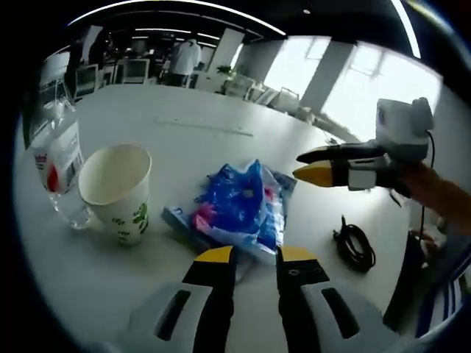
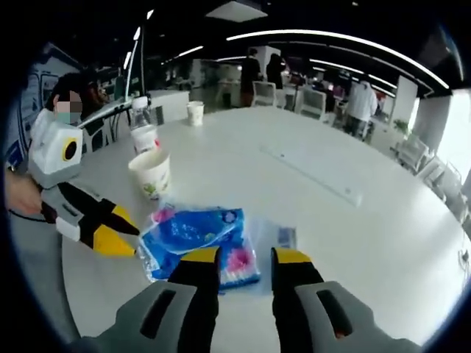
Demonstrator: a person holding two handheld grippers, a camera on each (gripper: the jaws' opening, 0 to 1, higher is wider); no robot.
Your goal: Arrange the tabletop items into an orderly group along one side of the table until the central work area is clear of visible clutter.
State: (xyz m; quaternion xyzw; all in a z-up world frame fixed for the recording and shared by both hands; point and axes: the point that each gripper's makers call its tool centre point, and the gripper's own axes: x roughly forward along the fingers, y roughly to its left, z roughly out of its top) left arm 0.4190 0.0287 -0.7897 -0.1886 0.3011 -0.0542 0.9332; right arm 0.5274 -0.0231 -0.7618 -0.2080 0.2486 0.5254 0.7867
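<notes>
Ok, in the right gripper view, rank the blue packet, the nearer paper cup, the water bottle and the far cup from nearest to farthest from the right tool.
1. Blue packet, right in front of the right tool.
2. Nearer paper cup, beyond the packet, to the left.
3. Water bottle, just behind that cup.
4. Far cup, farthest back on the table.

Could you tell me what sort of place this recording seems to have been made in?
Probably an open-plan office: a large round white table stands amid rows of white chairs and desks with monitors, under long ceiling strip lights, with standing people behind.
</notes>
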